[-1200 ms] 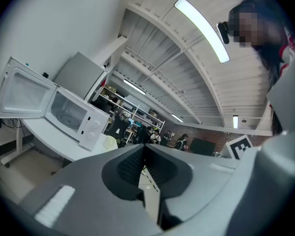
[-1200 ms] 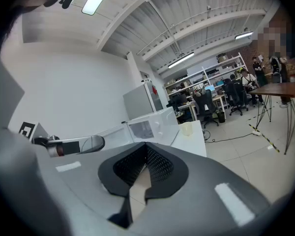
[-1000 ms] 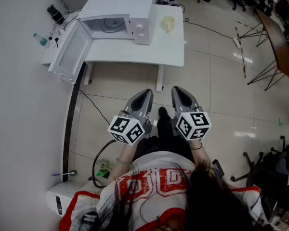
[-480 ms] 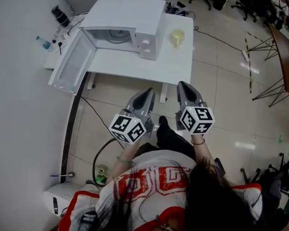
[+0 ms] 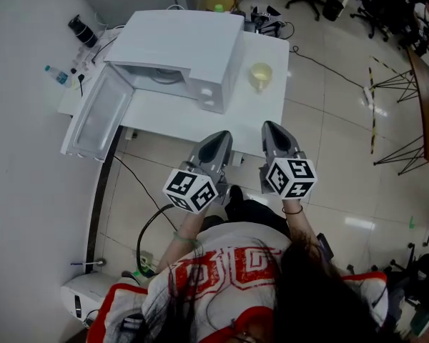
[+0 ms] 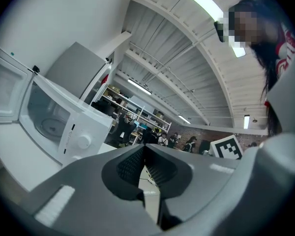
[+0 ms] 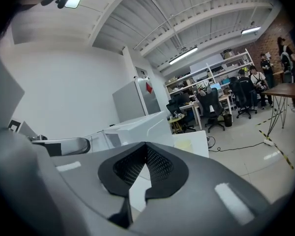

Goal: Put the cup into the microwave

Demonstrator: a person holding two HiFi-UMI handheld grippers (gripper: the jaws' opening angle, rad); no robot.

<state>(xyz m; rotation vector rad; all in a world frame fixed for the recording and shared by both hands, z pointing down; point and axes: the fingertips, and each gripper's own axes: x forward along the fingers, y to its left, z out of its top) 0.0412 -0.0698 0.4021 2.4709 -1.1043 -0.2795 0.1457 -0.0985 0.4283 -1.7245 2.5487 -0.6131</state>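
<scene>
The cup point(image 5: 260, 73) stands upright on the white bench point(image 5: 173, 116), just to the right of the microwave point(image 5: 182, 45) and apart from it, near the bench's right edge. It is small, pale yellow and open at the top; whether it has a handle or anything inside is too small to tell. It looks like thin plastic, so it is probably light and fairly stiff, likely to skid or tip if nudged from one side and to flex if squeezed hard. A sound hold would be across the body a little below the rim, or one wall pinched over the rim, with gentle pressure and the cup kept upright. The microwave's door point(image 5: 93, 120) hangs wide open to its left, and the round plate inside shows in the cavity, so the way in is clear. Both grippers are on the near side of the microwave, short of the bench edge and well apart from the cup. The left gripper point(image 5: 220, 136) has its fingers point(image 6: 130, 163) closed tip to tip on nothing, and it faces the microwave's control panel. The right gripper point(image 5: 272, 127) has its fingers point(image 7: 160, 166) pressed together and empty too, and it is the nearer one to the cup. Neither can take the cup until its fingers part.
</scene>
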